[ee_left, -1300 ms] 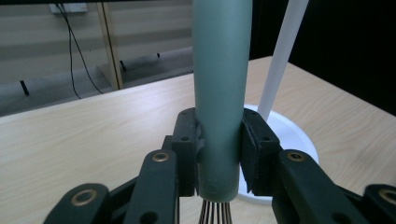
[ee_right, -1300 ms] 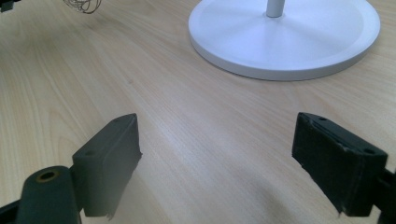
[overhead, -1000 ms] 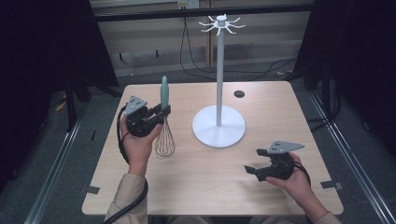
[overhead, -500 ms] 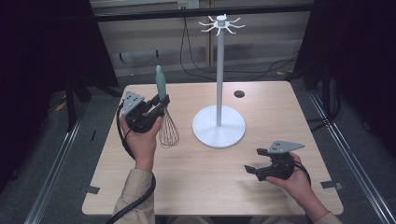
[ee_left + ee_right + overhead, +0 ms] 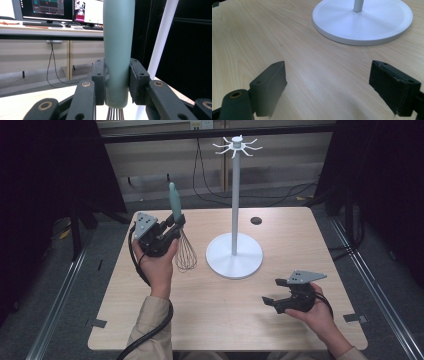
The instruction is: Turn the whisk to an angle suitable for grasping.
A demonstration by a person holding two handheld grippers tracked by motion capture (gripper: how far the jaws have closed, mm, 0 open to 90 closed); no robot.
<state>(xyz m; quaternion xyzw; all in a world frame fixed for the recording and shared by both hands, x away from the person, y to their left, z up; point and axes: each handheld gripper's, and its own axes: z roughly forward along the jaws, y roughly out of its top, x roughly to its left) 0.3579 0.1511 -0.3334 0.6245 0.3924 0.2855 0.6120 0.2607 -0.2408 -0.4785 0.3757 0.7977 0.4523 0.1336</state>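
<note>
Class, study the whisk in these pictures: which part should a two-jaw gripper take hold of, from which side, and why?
Grip the whisk by its green handle, just above the wires, coming in from the side with one jaw on either flank. The handle is upright, smooth and solid, while the wire cage would probably flex. The left gripper holds it this way.
</note>
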